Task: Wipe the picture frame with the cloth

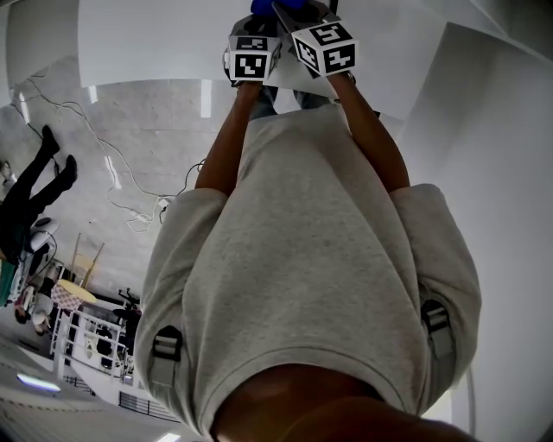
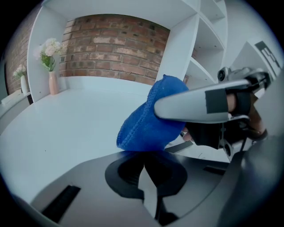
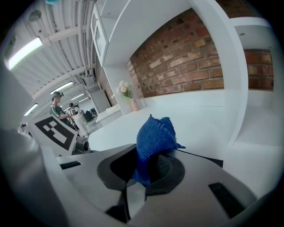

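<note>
The blue cloth point(image 3: 155, 137) sticks up bunched from between the jaws of my right gripper point(image 3: 148, 170), which is shut on it. In the left gripper view the same cloth point(image 2: 144, 126) hangs just beyond my left gripper point(image 2: 145, 166), pinched by a grey finger point(image 2: 195, 104) of the right gripper coming in from the right. The left jaws meet with nothing between them. In the head view both grippers, left point(image 1: 252, 52) and right point(image 1: 321, 39), are held close together at the top, above the person's grey shirt, with a bit of the cloth point(image 1: 278, 7) showing. I cannot make out a picture frame.
A white counter point(image 2: 66, 119) runs under both grippers to a brick wall point(image 2: 115, 48). A pink vase of flowers point(image 2: 52, 66) stands at its far left. White shelves point(image 2: 208, 48) rise on the right. People stand far off point(image 3: 57, 108).
</note>
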Tool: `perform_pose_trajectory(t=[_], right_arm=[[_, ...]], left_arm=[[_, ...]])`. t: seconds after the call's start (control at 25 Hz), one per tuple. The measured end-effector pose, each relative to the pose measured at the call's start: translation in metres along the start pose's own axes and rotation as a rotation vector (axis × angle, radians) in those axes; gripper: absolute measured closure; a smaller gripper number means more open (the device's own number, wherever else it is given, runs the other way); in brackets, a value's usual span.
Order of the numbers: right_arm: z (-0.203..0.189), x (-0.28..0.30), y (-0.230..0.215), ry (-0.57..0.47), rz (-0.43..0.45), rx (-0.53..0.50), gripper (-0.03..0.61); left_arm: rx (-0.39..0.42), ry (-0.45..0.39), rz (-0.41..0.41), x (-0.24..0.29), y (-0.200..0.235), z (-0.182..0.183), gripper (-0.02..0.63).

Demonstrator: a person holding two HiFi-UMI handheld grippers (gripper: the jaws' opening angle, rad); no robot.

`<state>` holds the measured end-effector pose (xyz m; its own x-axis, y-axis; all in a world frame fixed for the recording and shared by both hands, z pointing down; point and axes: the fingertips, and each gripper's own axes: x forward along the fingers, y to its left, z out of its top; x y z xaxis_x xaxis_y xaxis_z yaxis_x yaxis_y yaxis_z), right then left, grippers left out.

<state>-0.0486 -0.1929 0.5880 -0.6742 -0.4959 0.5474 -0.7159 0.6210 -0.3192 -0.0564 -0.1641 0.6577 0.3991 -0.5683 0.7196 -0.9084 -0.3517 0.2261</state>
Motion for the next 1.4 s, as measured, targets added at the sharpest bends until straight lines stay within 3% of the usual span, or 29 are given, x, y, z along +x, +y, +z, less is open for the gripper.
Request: perform_pose_trajectory(t=[0.72, 1.4], right_arm=[[-0.025, -0.019, -0.042, 0.047, -0.082, 0.045, 0.52], [-0.048, -0.068, -0.086, 0.029, -0.196, 0.107, 0.52]], left_arm=[[0.012, 0.008, -0.002, -0.002, 0.001, 0.005, 0.597], [0.011, 0.013, 0.001, 0.0, 0.001, 0.003, 0.597]])
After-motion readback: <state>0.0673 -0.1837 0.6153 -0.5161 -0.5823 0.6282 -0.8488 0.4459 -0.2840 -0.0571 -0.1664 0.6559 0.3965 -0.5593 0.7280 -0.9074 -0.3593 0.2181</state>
